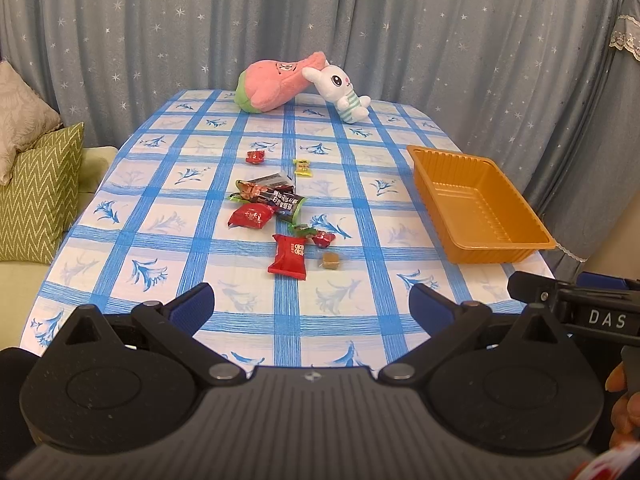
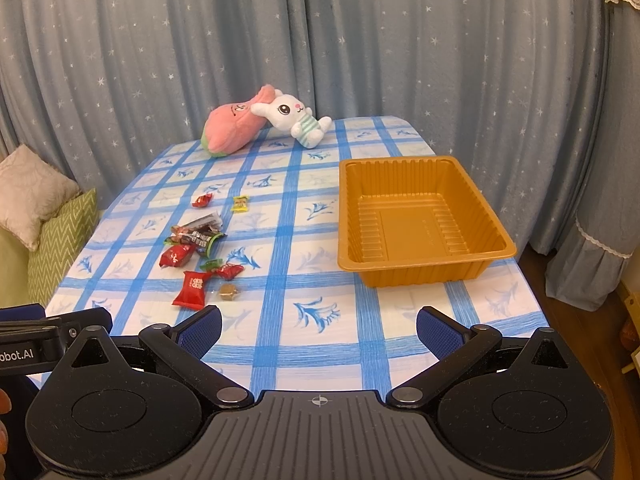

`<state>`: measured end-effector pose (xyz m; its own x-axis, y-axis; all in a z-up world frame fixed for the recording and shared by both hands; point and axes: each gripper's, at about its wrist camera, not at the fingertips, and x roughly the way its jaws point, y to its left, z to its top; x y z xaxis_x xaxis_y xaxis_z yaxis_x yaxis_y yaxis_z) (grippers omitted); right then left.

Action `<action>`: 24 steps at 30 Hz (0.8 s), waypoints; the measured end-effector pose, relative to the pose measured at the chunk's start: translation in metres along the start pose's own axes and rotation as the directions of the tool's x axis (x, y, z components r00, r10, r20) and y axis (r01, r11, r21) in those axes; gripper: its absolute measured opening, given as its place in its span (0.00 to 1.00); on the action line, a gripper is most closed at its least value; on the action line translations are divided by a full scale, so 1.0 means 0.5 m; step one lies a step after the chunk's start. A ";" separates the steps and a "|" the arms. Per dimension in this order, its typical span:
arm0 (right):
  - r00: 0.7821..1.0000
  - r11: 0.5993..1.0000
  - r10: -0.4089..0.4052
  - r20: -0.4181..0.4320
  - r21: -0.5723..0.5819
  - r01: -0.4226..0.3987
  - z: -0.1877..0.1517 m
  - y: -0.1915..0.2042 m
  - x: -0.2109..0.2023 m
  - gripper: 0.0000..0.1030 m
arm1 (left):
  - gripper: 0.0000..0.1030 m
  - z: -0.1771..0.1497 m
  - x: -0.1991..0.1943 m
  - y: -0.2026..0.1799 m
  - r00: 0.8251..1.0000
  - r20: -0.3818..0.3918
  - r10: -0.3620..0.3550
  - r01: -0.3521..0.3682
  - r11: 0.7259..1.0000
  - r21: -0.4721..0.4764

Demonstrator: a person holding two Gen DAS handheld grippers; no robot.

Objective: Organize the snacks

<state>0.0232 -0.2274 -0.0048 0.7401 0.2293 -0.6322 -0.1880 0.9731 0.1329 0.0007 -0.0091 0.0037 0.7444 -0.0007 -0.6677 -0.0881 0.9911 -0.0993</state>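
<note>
A blue-checked cloth-covered worktop [image 2: 280, 280] is backed by star-printed grey curtains [image 2: 400, 40]. Wrapped snacks [image 2: 196, 248] are scattered at ten o'clock, an empty orange plastic tray [image 2: 420, 268] at one o'clock. Left tongs [image 1: 312, 304] and right tongs [image 2: 318, 324] are held wide, empty.

dark wrapper [image 1: 280, 200] print unreadable, hand [image 1: 624, 408] cropped, perhaps holding something

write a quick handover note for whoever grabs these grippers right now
Left gripper: open, empty, above the table's near edge.
Right gripper: open, empty, beside it.
Snacks: all loose on the checked tablecloth, left of the orange tray.
Done: nothing; the tray holds no snack.
Left: move every snack into the tray. The plush toys sit at the far end.
</note>
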 end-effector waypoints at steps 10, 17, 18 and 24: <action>1.000 1.000 -0.005 0.023 0.015 0.005 0.000 -0.010 0.036 0.99 | 1.00 0.007 0.052 0.011 1.000 -0.016 0.011 -0.011 1.000 -0.003; 0.999 1.000 0.013 0.033 0.010 -0.013 0.003 0.018 0.127 0.99 | 1.00 0.032 0.157 0.083 0.999 -0.037 0.038 -0.037 0.999 0.027; 0.999 1.000 0.023 0.033 0.008 -0.023 0.004 0.026 0.147 0.99 | 1.00 0.035 0.172 0.091 0.998 -0.037 0.041 -0.040 0.999 0.034; 0.997 0.997 0.076 0.012 0.000 -0.076 -0.003 0.069 0.260 0.82 | 1.00 0.053 0.253 0.139 0.998 -0.032 0.054 -0.052 0.997 0.059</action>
<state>0.1118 -0.1639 -0.0837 0.7314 0.3029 -0.6110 -0.2435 0.9529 0.1809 0.1063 0.0630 -0.0683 0.7168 0.0488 -0.6955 -0.0875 0.9960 -0.0203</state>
